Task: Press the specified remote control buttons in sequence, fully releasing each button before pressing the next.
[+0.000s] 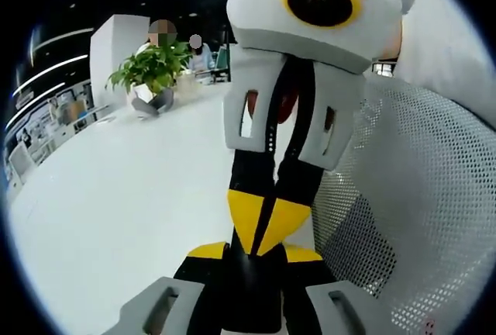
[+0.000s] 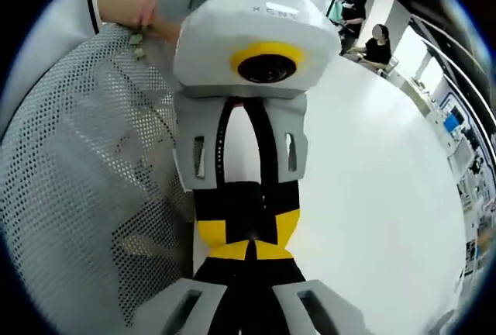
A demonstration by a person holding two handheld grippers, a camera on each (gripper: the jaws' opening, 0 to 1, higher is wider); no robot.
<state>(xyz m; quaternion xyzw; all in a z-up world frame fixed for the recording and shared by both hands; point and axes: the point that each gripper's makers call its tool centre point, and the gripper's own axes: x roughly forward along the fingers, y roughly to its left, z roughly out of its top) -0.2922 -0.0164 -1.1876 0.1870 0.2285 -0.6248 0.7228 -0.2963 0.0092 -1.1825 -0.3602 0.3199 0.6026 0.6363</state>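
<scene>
left gripper (image 1: 256, 256) first, rising from the bottom of its own view: its yellow tips stand a little apart, a narrow gap, and the right gripper (image 1: 263, 219) comes down nose to nose from above. the right gripper's yellow tips are closed together, holding nothing, and they sit right at that gap. whether the left is pinching them or only bracketing them, i can't tell. in the right gripper view it's the same meeting mirrored: closed tips below, the left gripper's two yellow tips flanking them just above.

so the two are tip to tip on one line, over a bare white tabletop (image 1: 116, 211), with a mesh chair (image 1: 418, 195) just beside them. a hand (image 2: 147, 9) grips the left gripper's housing, near the top of the right gripper view.

now the relation that matters: which way the remote lies from either gripper, how its long axis runs, which hand is nearer. none of that can be judged from here, so my call is no button press is set up yet.

far off on the tabletop sits a plant (image 1: 151, 67).

writing: small lettering on the left gripper's housing, too small to read.
</scene>
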